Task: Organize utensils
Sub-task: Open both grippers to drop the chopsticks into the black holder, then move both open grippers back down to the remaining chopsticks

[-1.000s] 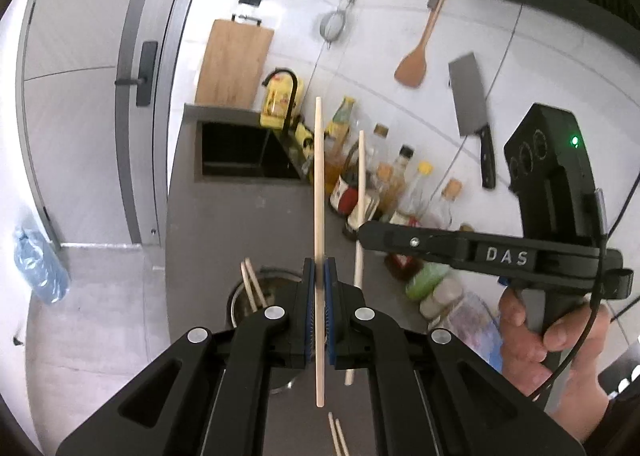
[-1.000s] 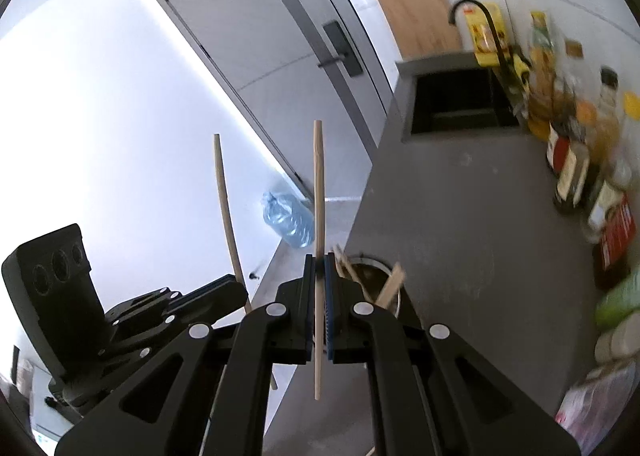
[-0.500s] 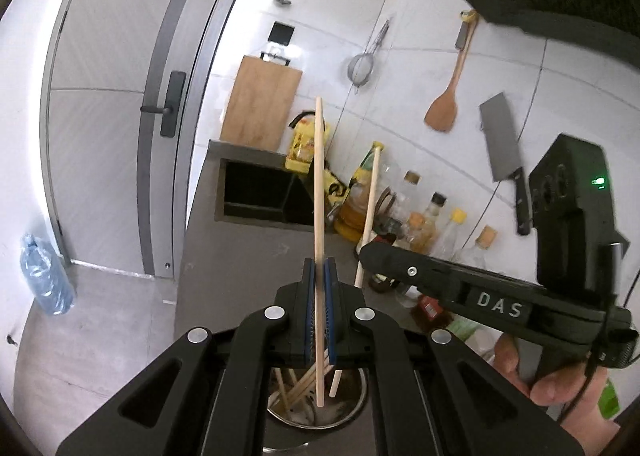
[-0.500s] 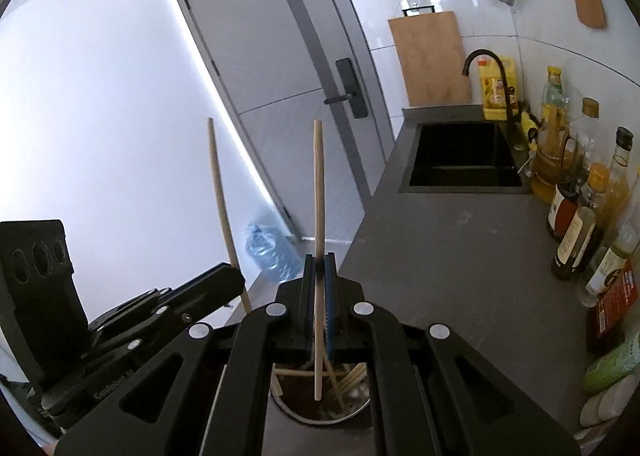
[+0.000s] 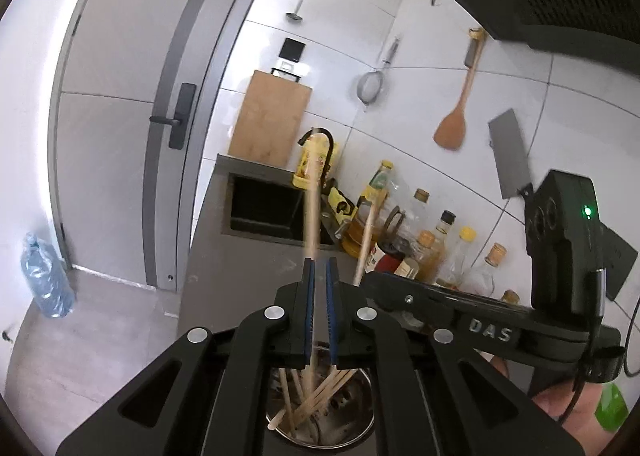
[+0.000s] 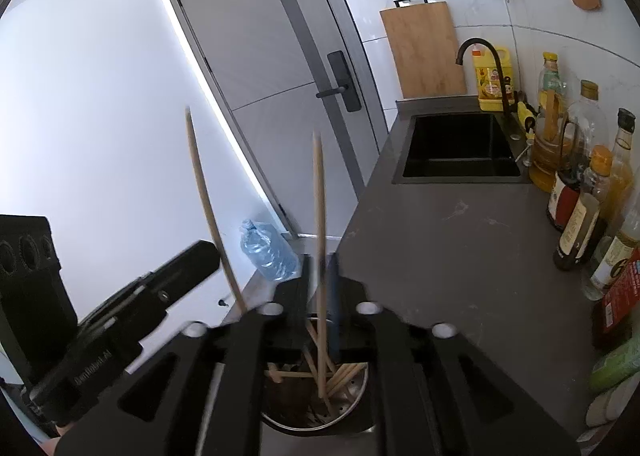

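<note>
Left wrist view: the left gripper has its blue pads close about a chopstick; the stick is motion-blurred, so whether they clamp it cannot be told. Directly below the jaws, the metal holder is half hidden by the gripper frame.

Right wrist view: the right gripper has just been opening; its blurred jaws stand apart, the second chopstick loose between them, lower end in the holder.

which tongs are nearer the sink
Right, marginally. Both tongs hang over the utensil holder, well short of the sink; right tongs sit beside left tongs.
</note>
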